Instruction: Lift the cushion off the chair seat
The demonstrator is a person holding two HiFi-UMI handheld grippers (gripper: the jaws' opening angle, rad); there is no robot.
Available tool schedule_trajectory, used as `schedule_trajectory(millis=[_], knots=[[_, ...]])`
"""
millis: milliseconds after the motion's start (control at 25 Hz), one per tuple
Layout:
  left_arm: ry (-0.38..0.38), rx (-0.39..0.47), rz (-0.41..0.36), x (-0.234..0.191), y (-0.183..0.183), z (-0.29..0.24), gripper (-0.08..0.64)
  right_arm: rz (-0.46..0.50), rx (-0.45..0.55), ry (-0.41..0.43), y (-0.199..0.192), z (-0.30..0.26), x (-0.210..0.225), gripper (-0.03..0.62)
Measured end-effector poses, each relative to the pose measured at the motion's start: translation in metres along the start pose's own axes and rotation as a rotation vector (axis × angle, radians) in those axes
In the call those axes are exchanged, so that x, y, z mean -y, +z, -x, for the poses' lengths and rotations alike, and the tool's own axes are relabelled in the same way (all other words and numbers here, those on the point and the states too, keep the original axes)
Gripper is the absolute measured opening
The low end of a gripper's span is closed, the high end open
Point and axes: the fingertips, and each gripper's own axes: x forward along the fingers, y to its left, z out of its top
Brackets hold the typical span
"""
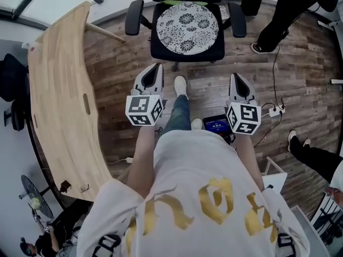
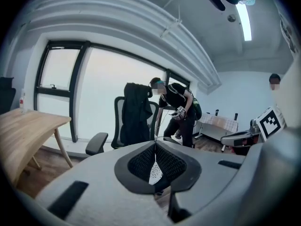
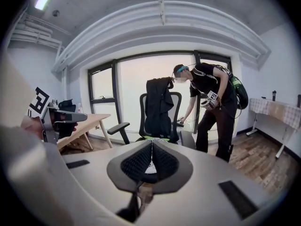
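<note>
Round white cushion point(image 1: 187, 28) with a dark flower pattern, flat on the seat of a black chair point(image 1: 134, 16), covering most of the seat, untouched. Chair on the wooden floor point(image 1: 123, 52) at the top of the head view, an armrest on either side, a dark jacket point(image 3: 157, 102) draped over the backrest. Just to the left of it, one end of a long curved wooden table point(image 1: 64, 90).

Left gripper point(image 1: 156, 67) and right gripper point(image 1: 235, 76) side by side in front of the body, both aimed toward the chair and well short of it. Between the two, a leg in jeans and a white shoe point(image 1: 180, 84).

Fingers point(image 2: 141, 164) of the left closed together, black mesh pads meeting along a thin seam, nothing gripped. Only a sliver of speckled white pattern visible beyond the seam. Fingers point(image 3: 164, 164) of the right likewise pressed together and empty.

Beside the chair on its right, a person point(image 3: 211, 102) in dark clothes, bent toward it, a small marked device in hand. On the floor near the right gripper, a white power strip point(image 1: 276, 110) with a cable trailing off.
</note>
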Motion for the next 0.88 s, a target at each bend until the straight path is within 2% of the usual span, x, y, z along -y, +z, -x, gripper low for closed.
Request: schedule_trajectory(millis=[360, 640, 880], knots=[[-0.068, -0.095, 0.025, -0.063, 0.020, -0.136, 0.011, -0.046, -0.102, -0.027, 0.025, -0.138, 0.019, 0.011], [-0.035, -0.147, 0.029, -0.121, 0.021, -0.218, 0.011, -0.055, -0.192, -0.084, 0.026, -0.224, 0.040, 0.012], [0.018, -0.208, 0.041, -0.151, 0.007, -0.246, 0.012, 0.000, -0.238, -0.085, 0.025, -0.259, 0.041, 0.012]])
